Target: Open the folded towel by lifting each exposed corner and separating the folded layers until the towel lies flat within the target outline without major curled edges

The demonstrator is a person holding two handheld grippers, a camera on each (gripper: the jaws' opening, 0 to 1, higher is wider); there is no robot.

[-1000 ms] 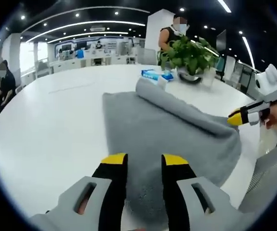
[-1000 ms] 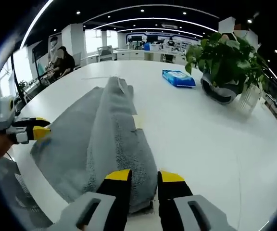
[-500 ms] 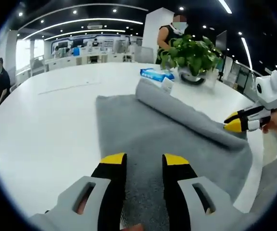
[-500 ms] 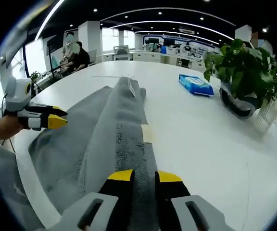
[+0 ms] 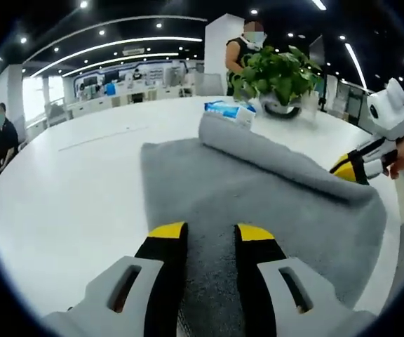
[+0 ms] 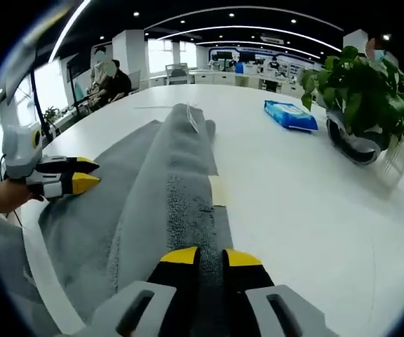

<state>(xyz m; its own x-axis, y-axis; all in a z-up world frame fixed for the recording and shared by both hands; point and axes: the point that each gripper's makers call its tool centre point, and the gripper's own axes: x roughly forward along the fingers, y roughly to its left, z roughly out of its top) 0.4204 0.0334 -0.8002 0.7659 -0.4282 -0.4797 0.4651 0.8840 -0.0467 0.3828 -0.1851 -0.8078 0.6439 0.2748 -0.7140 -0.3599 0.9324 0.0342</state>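
A grey towel [image 5: 258,203] lies on the white table [image 5: 69,189], one layer doubled over into a long thick fold [image 5: 272,158]. My left gripper [image 5: 210,232] stands open at the towel's near edge, with grey cloth showing in the wide gap between its jaws. It also enters the right gripper view, as the left gripper [image 6: 84,174], its yellow tips slightly apart over the towel's left edge. My right gripper [image 6: 211,257] has its jaws drawn close on the near end of the fold [image 6: 177,175]. In the left gripper view the right gripper [image 5: 348,168] sits at the fold's far end.
A potted plant [image 6: 356,91] and a blue wipes pack [image 6: 290,114] stand on the table beyond the towel. A yellow tape mark [image 6: 218,190] lies beside the fold. The table edge runs close by my left gripper. People sit and stand in the background.
My right gripper's jaws have narrowed onto the fold's end. The towel's near part looks wider and flatter in the left gripper view. Both cameras shifted slightly.
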